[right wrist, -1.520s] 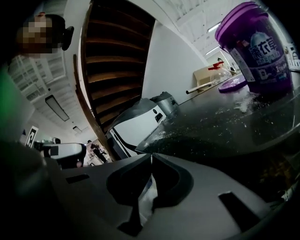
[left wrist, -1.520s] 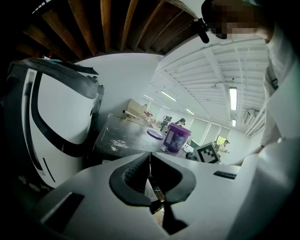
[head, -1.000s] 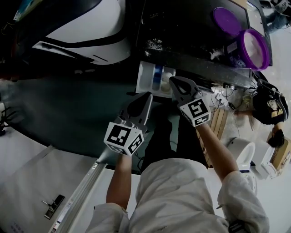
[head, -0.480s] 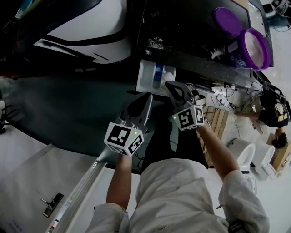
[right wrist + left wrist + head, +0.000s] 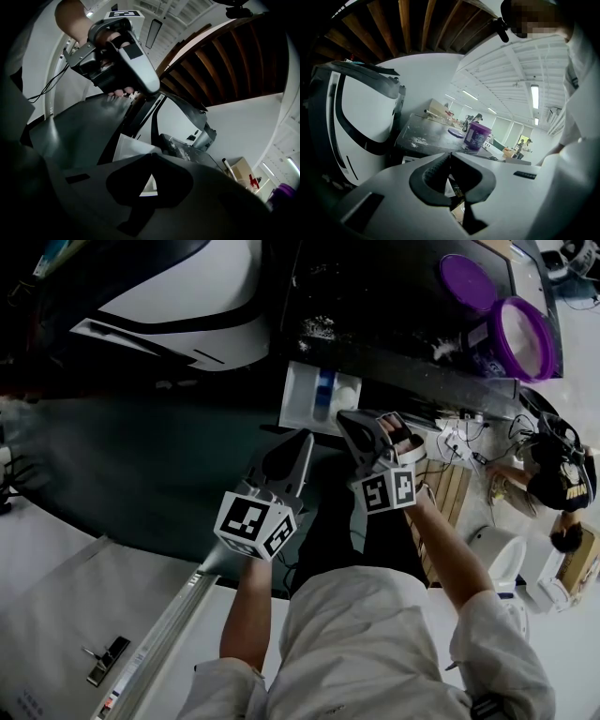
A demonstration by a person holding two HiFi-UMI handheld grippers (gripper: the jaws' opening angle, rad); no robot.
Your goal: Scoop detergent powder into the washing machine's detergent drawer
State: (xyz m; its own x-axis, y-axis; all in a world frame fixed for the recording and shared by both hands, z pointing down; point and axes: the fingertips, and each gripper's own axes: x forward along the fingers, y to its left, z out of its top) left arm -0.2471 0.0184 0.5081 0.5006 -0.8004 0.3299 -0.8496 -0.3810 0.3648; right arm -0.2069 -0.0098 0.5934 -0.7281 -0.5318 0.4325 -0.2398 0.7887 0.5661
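Note:
The white detergent drawer (image 5: 305, 395) stands pulled out from the dark washing machine, with a blue insert and pale powder (image 5: 345, 397) in one compartment. My right gripper (image 5: 345, 420) is shut and empty, its tips just at the drawer's near edge. In the right gripper view the drawer (image 5: 129, 149) shows beyond the closed jaws of my right gripper (image 5: 152, 155). My left gripper (image 5: 302, 441) is shut and empty too, below and left of the drawer. The purple detergent tub (image 5: 521, 339) stands open on the machine's top, far right; it also shows as the tub (image 5: 477, 136) in the left gripper view.
The tub's purple lid (image 5: 466, 283) lies beside the tub. Spilled powder (image 5: 319, 330) dusts the dark top above the drawer. A white and black appliance (image 5: 178, 306) stands at the left. People, cables and boxes (image 5: 553, 474) fill the floor at the right.
My right gripper has drawn back from over the drawer toward me and turned, its marker cube shifting left and down. The left gripper has stayed put.

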